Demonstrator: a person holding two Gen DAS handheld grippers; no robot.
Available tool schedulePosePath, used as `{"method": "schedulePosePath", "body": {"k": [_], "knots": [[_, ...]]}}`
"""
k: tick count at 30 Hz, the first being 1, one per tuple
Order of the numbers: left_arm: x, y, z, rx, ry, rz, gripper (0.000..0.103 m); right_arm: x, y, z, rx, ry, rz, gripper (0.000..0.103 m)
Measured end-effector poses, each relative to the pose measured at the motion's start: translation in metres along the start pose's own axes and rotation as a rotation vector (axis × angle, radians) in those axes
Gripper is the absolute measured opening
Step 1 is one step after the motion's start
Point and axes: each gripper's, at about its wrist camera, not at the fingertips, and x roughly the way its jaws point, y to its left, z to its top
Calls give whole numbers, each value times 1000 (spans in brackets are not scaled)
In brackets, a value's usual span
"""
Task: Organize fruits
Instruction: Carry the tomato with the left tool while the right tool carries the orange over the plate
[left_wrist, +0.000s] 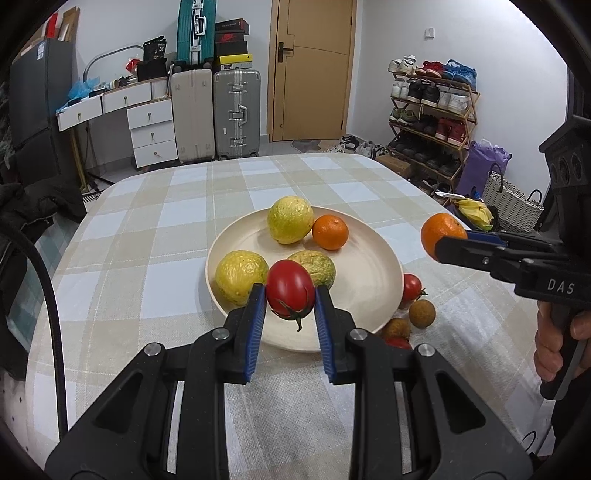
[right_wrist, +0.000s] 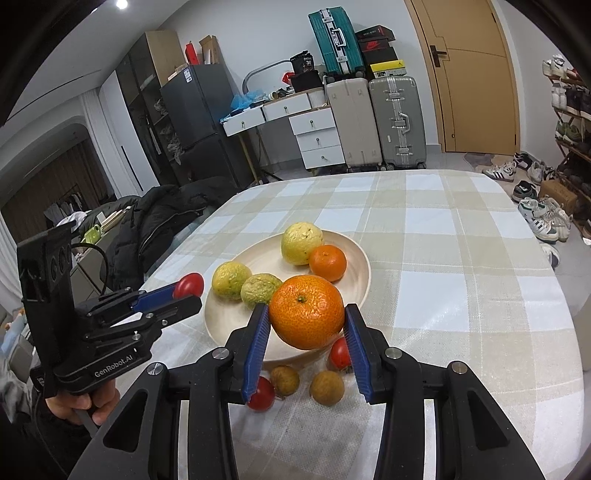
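Left wrist view: a red tomato (left_wrist: 289, 294) is clamped by the left gripper (left_wrist: 290, 301) above the plate (left_wrist: 369, 280) rim. A mandarin (right_wrist: 306, 311) is gripped by the right gripper (right_wrist: 306, 325). Fruits beside the plate are partly hidden; a third tomato (left_wrist: 398, 343) barely shows.

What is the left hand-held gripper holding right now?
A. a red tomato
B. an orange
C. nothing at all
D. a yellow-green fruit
A. The left hand-held gripper has its blue pads pressed on both sides of a red tomato, lifted over the plate, while the orange sits in the right hand-held gripper.
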Motion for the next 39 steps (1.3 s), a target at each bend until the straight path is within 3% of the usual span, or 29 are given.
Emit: {"method": "schedulePosePath", "body": {"k": [16, 39], "knots": [[43, 10, -2, -20, 64, 18, 24, 21, -8, 6, 35, 26, -1, 42], [75, 14, 1, -23, 130, 37, 24, 58, -7, 3, 18, 79, -45, 42]]}}
